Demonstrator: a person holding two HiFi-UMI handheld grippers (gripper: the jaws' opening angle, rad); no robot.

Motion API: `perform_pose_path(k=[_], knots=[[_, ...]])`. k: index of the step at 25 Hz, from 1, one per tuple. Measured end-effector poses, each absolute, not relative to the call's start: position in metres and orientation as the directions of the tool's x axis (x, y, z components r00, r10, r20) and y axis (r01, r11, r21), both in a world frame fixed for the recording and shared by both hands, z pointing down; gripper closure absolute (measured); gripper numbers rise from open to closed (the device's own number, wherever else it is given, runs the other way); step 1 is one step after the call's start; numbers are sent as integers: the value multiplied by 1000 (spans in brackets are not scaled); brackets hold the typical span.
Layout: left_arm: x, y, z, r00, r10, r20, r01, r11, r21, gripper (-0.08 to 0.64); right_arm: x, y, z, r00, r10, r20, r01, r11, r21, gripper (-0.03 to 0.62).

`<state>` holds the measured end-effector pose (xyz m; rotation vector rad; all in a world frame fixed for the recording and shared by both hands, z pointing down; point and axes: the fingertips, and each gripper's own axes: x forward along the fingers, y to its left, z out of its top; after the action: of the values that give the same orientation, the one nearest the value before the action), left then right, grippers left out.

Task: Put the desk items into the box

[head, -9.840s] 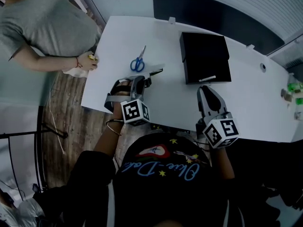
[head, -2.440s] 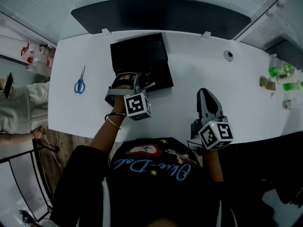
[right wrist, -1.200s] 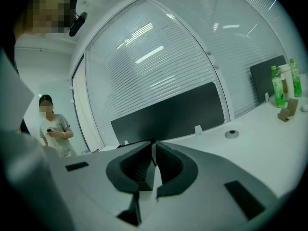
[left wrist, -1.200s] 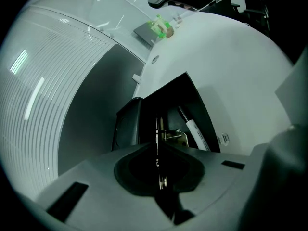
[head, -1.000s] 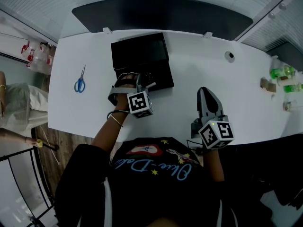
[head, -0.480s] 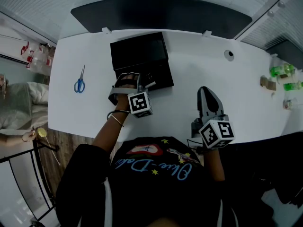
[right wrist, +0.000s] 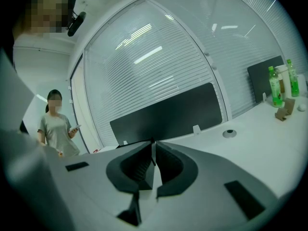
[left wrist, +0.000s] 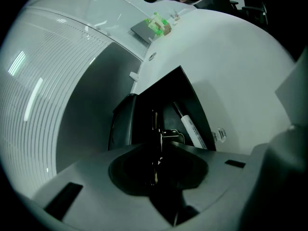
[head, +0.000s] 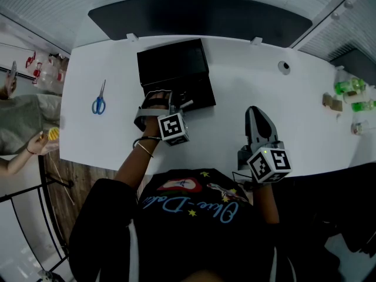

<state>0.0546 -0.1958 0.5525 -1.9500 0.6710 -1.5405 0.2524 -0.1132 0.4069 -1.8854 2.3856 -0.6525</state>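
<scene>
An open black box lies on the white desk, with a white pen inside it. My left gripper points down into the box's near half. Its jaws have just been opening, and a black binder clip with a wire handle still stands between them, low in the box. Blue-handled scissors lie on the desk to the left of the box. My right gripper rests near the desk's front edge; in its own view the gripper is shut and holds nothing.
A dark divider panel runs along the desk's far edge. A cable hole is at the back right, green bottles and small items farther right. A person stands off the desk's left end.
Both grippers stay where they were. The person at the left edge has shifted, and a hand with a yellow thing now shows there.
</scene>
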Motion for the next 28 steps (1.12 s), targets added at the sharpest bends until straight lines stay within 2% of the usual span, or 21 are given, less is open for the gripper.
perform_pose_path(k=[12,19,28], knots=[[56,-192,533,243,-699,673,-55,-702,-710,468,253,-112,402,-264,-940,217,-922,179,-344,557],[44,-183,543,212,-697,685,-41,-707,-706,466,250,-109,400,-276,-939,206,-918,193,-347,557],[45,-172,545,224,-633,741,-93,-771,-631,434,250,-103,398,-282,-939,199,-916,202,-347,557]])
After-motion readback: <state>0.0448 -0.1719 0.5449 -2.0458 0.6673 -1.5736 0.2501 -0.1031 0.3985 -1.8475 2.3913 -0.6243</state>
